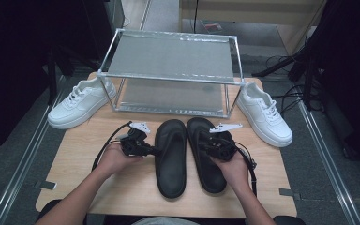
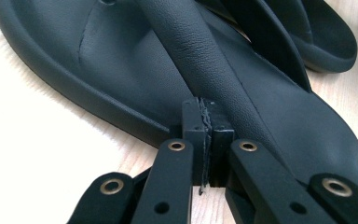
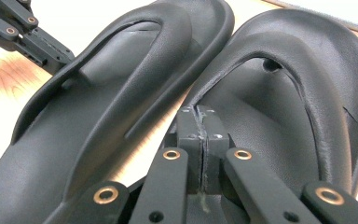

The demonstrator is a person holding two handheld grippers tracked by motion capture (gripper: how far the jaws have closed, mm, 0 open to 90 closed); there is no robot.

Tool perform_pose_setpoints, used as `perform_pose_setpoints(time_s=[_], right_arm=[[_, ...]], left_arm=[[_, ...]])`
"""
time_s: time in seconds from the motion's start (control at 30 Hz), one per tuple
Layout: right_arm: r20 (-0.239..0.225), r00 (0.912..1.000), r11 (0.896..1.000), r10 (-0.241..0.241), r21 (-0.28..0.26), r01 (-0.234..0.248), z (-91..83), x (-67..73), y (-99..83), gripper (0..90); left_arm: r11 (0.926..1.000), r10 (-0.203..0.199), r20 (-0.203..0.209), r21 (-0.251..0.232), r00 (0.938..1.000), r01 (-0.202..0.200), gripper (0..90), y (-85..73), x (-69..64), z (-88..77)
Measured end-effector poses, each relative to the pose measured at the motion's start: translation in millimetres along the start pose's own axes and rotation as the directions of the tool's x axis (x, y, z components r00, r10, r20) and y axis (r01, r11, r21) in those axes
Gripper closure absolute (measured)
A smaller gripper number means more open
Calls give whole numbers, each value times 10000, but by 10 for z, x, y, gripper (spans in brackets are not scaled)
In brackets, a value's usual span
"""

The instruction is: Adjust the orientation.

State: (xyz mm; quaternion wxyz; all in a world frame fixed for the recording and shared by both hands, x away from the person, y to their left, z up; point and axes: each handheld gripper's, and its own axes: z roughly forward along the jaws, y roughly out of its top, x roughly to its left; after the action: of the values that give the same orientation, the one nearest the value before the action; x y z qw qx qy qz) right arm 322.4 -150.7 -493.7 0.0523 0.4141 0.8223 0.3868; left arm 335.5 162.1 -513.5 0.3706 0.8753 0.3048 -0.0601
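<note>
Two black sandals (image 1: 171,157) lie side by side on the wooden table (image 1: 79,171), in front of a metal rack (image 1: 168,70); the left gripper (image 2: 207,122) and right gripper (image 3: 199,122) are shut and hold nothing; I think picking up comes next, so the jaws must open first; white shoes (image 1: 79,102) sit beside the rack; the room is dark.

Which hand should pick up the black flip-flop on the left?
Probably the left. The left tongs sit shut at that left flip-flop's outer edge. The right tongs are shut over the right flip-flop, farther away.
</note>
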Motion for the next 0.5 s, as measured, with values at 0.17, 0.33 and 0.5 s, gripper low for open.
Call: perform_pose_setpoints(time_s=[0.17, 0.33, 0.5], right_arm=[[-84, 9999, 10000, 69, -18, -70, 1, -10, -3, 900], [-168, 9997, 9998, 186, -42, -187, 3, -12, -8, 900], [-280, 9995, 9999, 165, -6, -166, 10, 1, -11, 900]], left_arm=[[10000, -31, 80, 9, 10000, 31, 897, 8, -18, 14], [10000, 59, 194, 73, 9998, -61, 898, 21, -58, 50], [9999, 126, 278, 55, 9995, -128, 898, 36, -96, 89]])
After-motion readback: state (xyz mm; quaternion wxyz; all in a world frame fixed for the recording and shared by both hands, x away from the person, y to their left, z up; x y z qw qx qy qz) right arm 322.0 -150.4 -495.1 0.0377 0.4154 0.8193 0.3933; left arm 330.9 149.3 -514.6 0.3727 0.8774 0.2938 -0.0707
